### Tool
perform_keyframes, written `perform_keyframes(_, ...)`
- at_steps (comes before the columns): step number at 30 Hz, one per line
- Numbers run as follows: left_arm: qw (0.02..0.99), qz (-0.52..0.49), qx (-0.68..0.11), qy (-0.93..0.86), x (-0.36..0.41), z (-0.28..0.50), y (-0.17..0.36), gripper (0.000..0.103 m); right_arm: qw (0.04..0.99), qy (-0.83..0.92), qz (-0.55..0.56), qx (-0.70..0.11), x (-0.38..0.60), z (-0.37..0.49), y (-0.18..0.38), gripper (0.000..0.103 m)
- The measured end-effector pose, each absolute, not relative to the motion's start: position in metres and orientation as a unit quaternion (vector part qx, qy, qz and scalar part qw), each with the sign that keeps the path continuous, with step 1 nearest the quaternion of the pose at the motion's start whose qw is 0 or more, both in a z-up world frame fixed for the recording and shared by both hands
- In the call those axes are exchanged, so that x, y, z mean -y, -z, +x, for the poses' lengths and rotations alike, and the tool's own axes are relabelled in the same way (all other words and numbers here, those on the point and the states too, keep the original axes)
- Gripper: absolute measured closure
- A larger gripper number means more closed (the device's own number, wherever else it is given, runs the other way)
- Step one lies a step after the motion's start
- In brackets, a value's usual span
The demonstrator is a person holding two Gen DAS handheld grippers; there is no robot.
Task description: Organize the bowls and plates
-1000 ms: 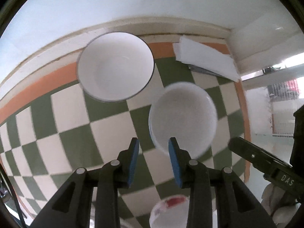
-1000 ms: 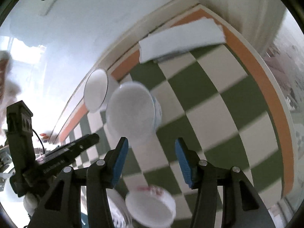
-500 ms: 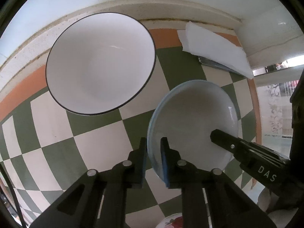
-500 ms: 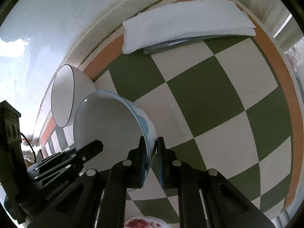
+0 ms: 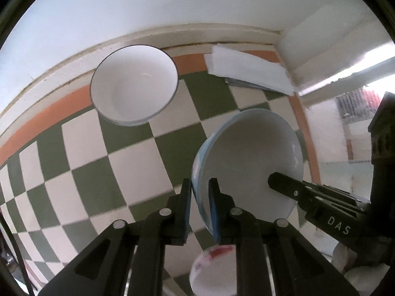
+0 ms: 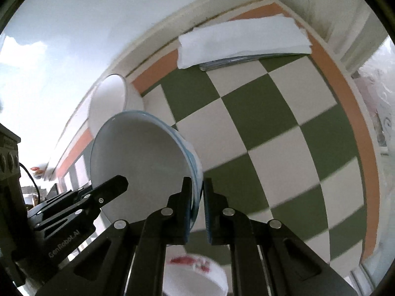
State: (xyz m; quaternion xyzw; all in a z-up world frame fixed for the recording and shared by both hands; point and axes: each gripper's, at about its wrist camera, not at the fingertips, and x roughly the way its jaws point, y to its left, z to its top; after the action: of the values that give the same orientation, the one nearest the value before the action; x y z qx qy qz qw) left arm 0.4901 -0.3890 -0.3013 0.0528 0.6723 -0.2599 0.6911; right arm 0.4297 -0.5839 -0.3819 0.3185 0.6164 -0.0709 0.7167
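Observation:
A white bowl with blue rim bands [image 5: 249, 157] is held off the checkered table, tilted. My left gripper [image 5: 200, 209] is shut on its left rim. My right gripper [image 6: 196, 199] is shut on its right rim; the bowl shows in the right wrist view [image 6: 143, 162] too. The right gripper's finger [image 5: 291, 190] crosses the bowl in the left wrist view. A larger white bowl with a dark rim [image 5: 134, 85] stands on the table at the back near the wall, also visible in the right wrist view [image 6: 108, 103].
A folded white cloth on a metal tray [image 5: 249, 70] lies at the back right corner [image 6: 243, 42]. A red-patterned white bowl [image 5: 212, 271] sits below the grippers [image 6: 197, 273]. The green-and-cream checkered table [image 6: 259, 128] has an orange border by the wall.
Both grippers closed on the blue-rimmed bowl's rims and have lifted it, tilting it and drawing back from the dark-rimmed bowl.

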Motion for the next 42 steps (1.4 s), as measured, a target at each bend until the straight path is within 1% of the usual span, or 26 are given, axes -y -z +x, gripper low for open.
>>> perform_keyframes(5, 0.69, 0.057, -0.666, 0.277, 0.38, 0.456, 0.277, 0.091, 0.723, 0.066, 0.318, -0.61, 0.575, 0.39, 0.352, 0.092)
perform_keyframes(11, 0.675, 0.072, -0.677, 0.284, 0.369, 0.413, 0.279, 0.091, 0.717, 0.061, 0.315, -0.619, 0.557, 0.339, 0.34, 0.091)
perform_keyframes(17, 0.655, 0.084, -0.697, 0.279, 0.359, 0.38, 0.297, 0.091, 0.701, 0.058, 0.317, -0.637, 0.541, 0.302, 0.356, 0.091)
perform_keyframes(24, 0.642, 0.1, -0.71, 0.27, 0.354, 0.362, 0.315, 0.091, 0.684, 0.056, 0.325, -0.651, 0.531, 0.285, 0.384, 0.091)
perform_keyframes(32, 0.631, 0.125, -0.721, 0.257, 0.363, 0.358, 0.337, 0.091, 0.675, 0.059, 0.314, -0.665, 0.524, 0.285, 0.4, 0.09)
perform_keyframes(42, 0.631, 0.136, -0.72, 0.254, 0.366, 0.359, 0.344, 0.091, 0.661, 0.055, 0.297, -0.687, 0.518, 0.292, 0.41, 0.089)
